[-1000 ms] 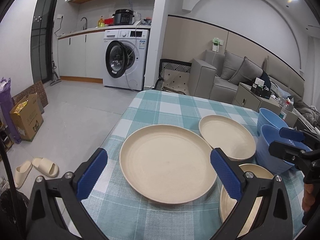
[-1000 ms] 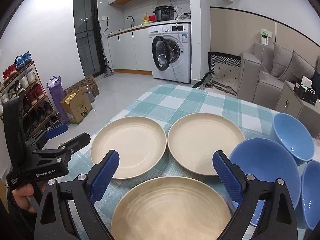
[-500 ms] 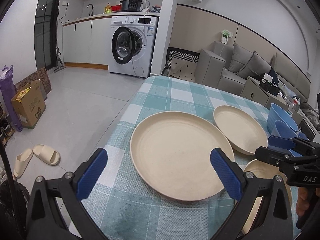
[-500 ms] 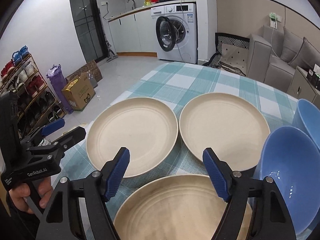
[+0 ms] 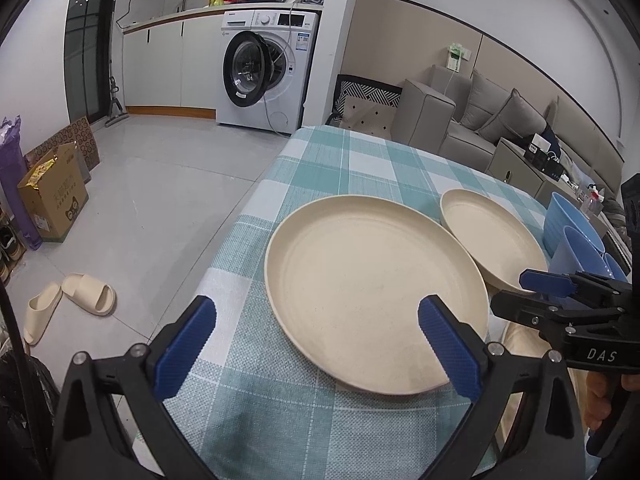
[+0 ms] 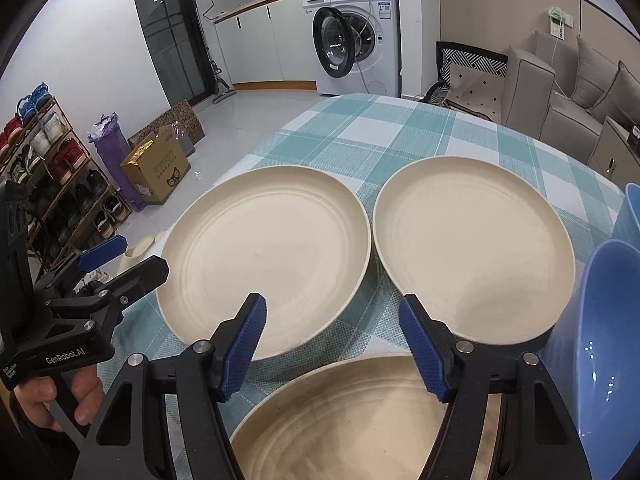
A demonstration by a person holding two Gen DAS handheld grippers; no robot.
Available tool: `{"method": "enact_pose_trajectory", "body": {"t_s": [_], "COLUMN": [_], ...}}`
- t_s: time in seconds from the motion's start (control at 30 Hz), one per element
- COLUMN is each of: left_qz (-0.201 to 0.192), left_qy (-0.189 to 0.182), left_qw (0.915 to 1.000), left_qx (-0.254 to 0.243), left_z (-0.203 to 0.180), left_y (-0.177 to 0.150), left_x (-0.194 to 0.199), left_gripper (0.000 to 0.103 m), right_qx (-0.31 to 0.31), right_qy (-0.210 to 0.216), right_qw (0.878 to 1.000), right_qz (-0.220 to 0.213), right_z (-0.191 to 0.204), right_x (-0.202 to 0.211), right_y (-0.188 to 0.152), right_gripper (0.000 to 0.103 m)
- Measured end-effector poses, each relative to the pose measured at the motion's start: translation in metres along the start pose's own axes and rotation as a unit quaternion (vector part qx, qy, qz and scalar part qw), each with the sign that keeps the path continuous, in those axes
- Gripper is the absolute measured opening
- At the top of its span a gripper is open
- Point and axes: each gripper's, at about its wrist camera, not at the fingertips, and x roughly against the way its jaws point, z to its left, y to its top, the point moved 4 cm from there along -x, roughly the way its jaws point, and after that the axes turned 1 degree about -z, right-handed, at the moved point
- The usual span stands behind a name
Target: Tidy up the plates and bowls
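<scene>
Worktop (image 6: pixel 400 132) w/ teal-and-white check cloth carries three cream plates and blue bowls, all empty as far as visible.

Left plate (image 6: pixel 264 256) and right plate (image 6: pixel 472 244) sit side by side at mid-cloth, rims nearly touching. Near plate (image 6: pixel 344 420) lies closest to the cameras, just below the other two, rim close to both.

Blue bowls at the right edge: one big bowl (image 6: pixel 608 340) tilted on its side, mouth facing left, just beside the right plate; a second bowl (image 6: pixel 630 216) behind it, only partly in frame. In the left wrist view the bowls (image 5: pixel 576 236) bunch together past the right plate; count unclear.

Right hand-held gripper (image 6: pixel 332 344): blue pads apart, jaws have just been closing in, nothing pinched; it hangs over the far rim of the near plate, no contact seen.

Left hand-held gripper (image 5: pixel 316 344): pads wide apart, nothing between them but cloth and the near-left rim of the left plate below; no contact seen. A hand (image 6: pixel 60 396) grips its handle at lower left in the right wrist view.
</scene>
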Motion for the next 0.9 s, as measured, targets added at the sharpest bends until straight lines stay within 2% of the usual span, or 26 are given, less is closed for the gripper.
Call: {"method": "enact_pose_trajectory", "body": {"t_s": [0.07,0.17,0.3,0.33,0.4,0.47,0.63,0.8,0.9], "left_qz": [0.005,0.017,0.025,0.027,0.035,0.041,0.051,0.06,0.066], "left_qy": [-0.002,-0.006,-0.01,-0.011,-0.013,-0.014,-0.019,-0.025,-0.03], "left_qw": [1.0,0.9998,0.9996,0.9996,0.9993,0.999,0.9984,0.9977,0.9972], "left_qx": [0.003,0.005,0.004,0.004,0.004,0.007,0.014,0.018,0.021], "left_z": [0.001,0.002,0.001,0.001,0.001,0.002,0.004,0.006,0.006], "left_y": [-0.001,-0.003,-0.006,-0.007,-0.008,-0.01,-0.013,-0.017,-0.019], "left_x": [-0.003,-0.007,-0.012,-0.013,-0.016,-0.019,-0.024,-0.029,-0.032], "left_gripper": [0.1,0.092,0.092,0.089,0.078,0.078,0.07,0.057,0.055], "right_qx": [-0.003,-0.007,-0.016,-0.016,-0.014,-0.013,-0.012,-0.017,-0.017], "right_qy": [0.002,0.003,0.006,0.006,0.006,0.005,0.003,0.002,0.004], "right_qw": [1.0,1.0,1.0,1.0,1.0,1.0,1.0,0.999,0.999], "right_qz": [0.005,0.012,0.018,0.02,0.021,0.023,0.028,0.036,0.04], "right_z": [0.0,-0.001,-0.004,-0.004,-0.003,-0.002,0.0,0.0,0.001], "right_x": [-0.004,-0.01,-0.017,-0.018,-0.021,-0.022,-0.026,-0.032,-0.035], "right_y": [-0.001,-0.002,-0.004,-0.004,-0.003,-0.003,-0.004,-0.005,-0.006], "right_gripper": [0.066,0.064,0.057,0.056,0.053,0.051,0.047,0.04,0.036]}}
